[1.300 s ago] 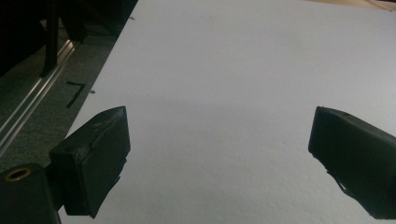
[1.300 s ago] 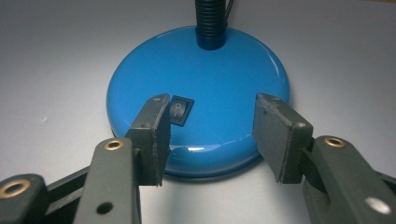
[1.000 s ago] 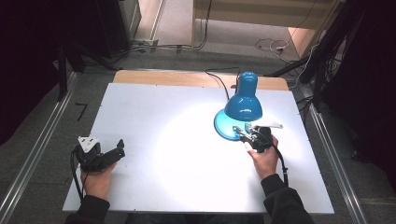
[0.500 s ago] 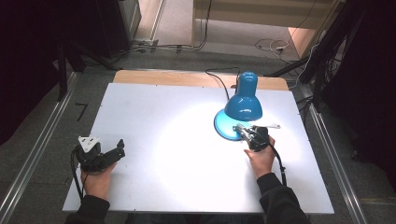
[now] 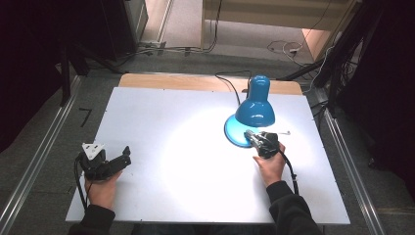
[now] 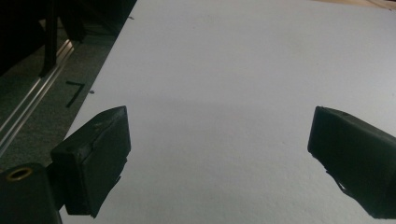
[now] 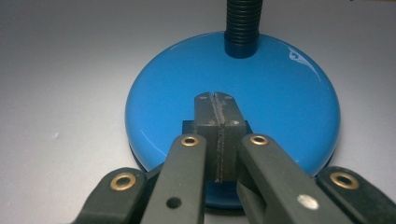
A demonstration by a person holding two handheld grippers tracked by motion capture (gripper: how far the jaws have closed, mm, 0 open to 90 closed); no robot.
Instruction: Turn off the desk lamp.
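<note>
Right tool (image 7: 215, 105) pressed together over blue lamp base (image 7: 140, 107); left tool (image 5: 122, 155) spread apart, resting on white surface (image 5: 171, 127).

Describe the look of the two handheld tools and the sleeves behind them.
Both tools are black. The left tool carries a grey three-cornered plate on top; its jaws end in blocky black pads. The right tool has flat black linkage bars with brass-coloured rivets, and a black cable trails from it. Both sleeves are dark.
</note>
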